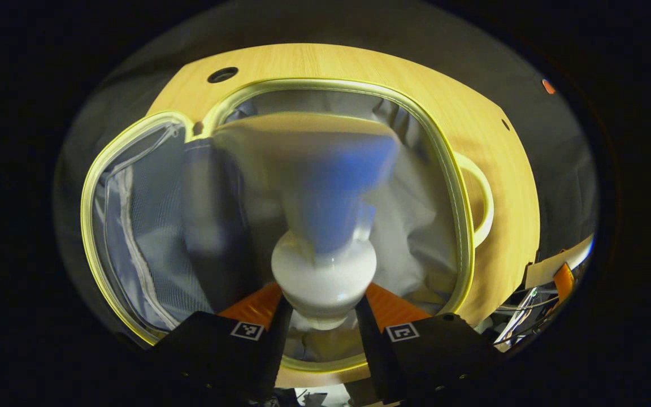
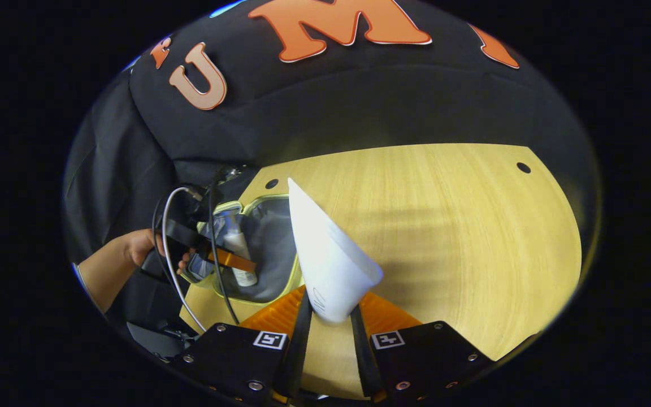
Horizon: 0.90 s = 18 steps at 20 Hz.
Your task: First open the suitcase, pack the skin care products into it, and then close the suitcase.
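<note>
The suitcase [image 1: 450,169] lies open on the wooden table [image 1: 325,59], its yellow-green rim framing pale grey lining. Its lid [image 1: 133,226], with a mesh pocket, is folded out to the left. My left gripper [image 1: 322,308] is shut on a white bottle [image 1: 325,271] with a blue label, cap end between the fingers, held over the suitcase's main half. In the right gripper view, my right gripper [image 2: 330,316] is shut on a white tube [image 2: 325,260], its wide flat end pointing away, above bare table [image 2: 461,226]. Farther left, a hand [image 2: 133,246] holds the left gripper with its bottle [image 2: 239,249] over the suitcase [image 2: 272,237].
The suitcase's carry handle [image 1: 484,198] sticks out on its right side. The table has small round holes [image 1: 222,74] [image 2: 523,167] near its far corners. Cables [image 2: 212,265] hang from the left gripper. The black booth wall stands behind the table.
</note>
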{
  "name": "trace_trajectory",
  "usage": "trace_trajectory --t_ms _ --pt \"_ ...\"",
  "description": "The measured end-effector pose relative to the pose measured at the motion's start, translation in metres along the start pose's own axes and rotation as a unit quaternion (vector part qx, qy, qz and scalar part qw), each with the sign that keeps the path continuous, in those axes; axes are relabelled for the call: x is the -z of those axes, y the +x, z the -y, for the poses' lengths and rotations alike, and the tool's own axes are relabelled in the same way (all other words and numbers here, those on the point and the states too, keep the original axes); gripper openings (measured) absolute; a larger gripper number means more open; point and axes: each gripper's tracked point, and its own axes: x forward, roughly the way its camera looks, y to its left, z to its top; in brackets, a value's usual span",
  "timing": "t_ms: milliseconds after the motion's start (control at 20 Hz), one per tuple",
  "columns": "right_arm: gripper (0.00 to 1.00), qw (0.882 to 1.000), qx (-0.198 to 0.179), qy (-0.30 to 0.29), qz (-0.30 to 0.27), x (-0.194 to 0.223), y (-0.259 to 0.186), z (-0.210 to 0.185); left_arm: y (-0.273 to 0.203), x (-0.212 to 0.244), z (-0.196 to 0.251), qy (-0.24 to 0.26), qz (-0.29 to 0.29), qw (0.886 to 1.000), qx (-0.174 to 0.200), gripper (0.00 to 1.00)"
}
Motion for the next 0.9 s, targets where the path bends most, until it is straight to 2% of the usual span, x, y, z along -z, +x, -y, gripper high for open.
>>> trace_trajectory --t_ms 100,300,450,550,700,900 --pt "0.40 1.000 0.002 0.002 -0.003 -0.002 0.003 -0.009 0.008 -0.004 -0.001 -0.004 -0.024 1.000 -0.014 0.64" --pt "0.40 1.000 0.000 0.011 -0.007 -0.008 0.011 -0.025 0.026 -0.005 0.002 -0.017 -0.036 0.999 -0.008 0.64" --pt "0.41 1.000 -0.004 0.015 -0.011 -0.012 0.016 -0.034 0.025 -0.007 0.003 -0.020 -0.022 1.000 -0.003 0.64" --pt "0.41 1.000 -0.009 0.016 -0.016 -0.013 0.020 -0.041 0.015 -0.010 0.010 -0.018 0.005 1.000 0.013 0.66" --pt "0.41 0.999 -0.023 0.015 -0.026 -0.016 0.034 -0.058 -0.020 -0.008 0.010 -0.010 0.058 0.998 0.015 0.85" --pt "0.41 0.997 -0.047 0.012 -0.060 -0.008 0.055 -0.080 -0.069 0.000 -0.007 0.002 0.135 0.991 0.019 0.95"
